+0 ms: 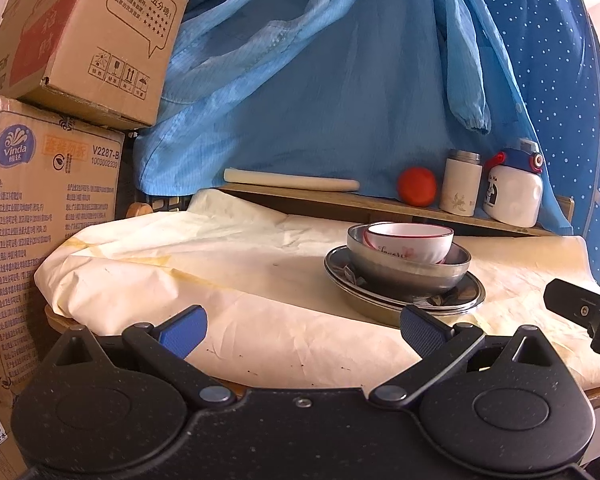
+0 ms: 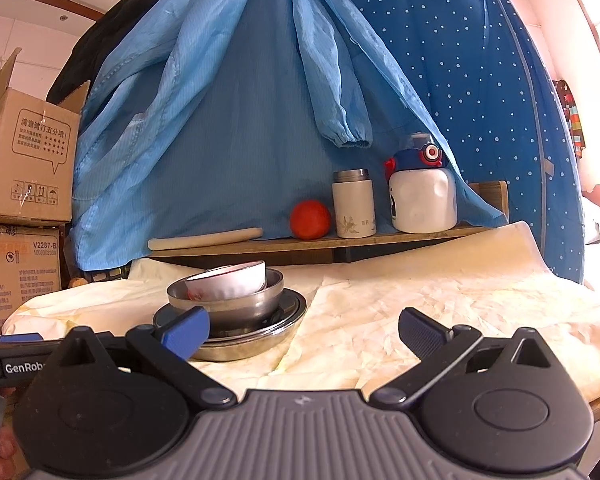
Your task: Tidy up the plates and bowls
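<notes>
Both grippers, left [image 1: 303, 330] and right [image 2: 303, 330], hang spread wide, gripping nothing. White bowl [image 1: 410, 241] sits tilted in steel bowl [image 1: 408, 270] atop plates [image 1: 404, 290]—perhaps two; only the right view shows fingertips [image 2: 0, 450].

We note shiny metal plates [image 1: 404, 292] and bowl [image 1: 410, 270], a glossy ceramic bowl [image 1: 410, 242], creased matt paper over the desk [image 1: 220, 280].

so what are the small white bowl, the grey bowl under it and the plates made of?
White bowl: looks glazed ceramic, glossy white with red rim and printed flower; could be melamine. Grey bowl: likely stainless steel, brushed dull sheen. Plates: metal, probably stainless, polished with mirror-like reflections on the rim.
</notes>
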A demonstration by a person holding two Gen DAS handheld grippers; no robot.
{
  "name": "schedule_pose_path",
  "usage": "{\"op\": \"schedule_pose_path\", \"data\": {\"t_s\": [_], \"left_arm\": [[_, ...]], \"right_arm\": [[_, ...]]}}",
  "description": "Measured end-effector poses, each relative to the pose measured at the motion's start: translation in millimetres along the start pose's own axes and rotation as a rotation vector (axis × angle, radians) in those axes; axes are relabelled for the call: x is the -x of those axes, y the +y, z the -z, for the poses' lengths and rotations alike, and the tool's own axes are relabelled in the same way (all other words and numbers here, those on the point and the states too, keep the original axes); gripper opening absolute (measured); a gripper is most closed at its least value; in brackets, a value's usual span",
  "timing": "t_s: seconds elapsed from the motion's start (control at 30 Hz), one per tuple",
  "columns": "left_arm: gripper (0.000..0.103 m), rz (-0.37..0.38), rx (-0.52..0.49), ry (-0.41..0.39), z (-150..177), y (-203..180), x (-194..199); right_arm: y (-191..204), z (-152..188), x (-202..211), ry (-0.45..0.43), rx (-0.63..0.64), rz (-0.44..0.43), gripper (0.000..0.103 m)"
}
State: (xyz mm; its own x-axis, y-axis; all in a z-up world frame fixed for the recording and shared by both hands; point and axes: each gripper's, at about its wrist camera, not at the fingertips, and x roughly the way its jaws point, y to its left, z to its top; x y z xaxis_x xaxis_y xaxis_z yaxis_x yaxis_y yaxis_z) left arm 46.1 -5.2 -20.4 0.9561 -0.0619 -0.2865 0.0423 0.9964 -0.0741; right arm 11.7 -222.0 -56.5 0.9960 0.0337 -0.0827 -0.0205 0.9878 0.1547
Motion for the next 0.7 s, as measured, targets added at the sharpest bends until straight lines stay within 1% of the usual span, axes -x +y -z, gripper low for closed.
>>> {"op": "schedule_pose_path", "data": {"t_s": [0.7], "left_arm": [[0.102,-0.009,0.004,0.011,1.2,1.7,-1.2]], "right_arm": [[1.0,2.2,-0.2,0.005,0.002,0.002,0.103]]}}
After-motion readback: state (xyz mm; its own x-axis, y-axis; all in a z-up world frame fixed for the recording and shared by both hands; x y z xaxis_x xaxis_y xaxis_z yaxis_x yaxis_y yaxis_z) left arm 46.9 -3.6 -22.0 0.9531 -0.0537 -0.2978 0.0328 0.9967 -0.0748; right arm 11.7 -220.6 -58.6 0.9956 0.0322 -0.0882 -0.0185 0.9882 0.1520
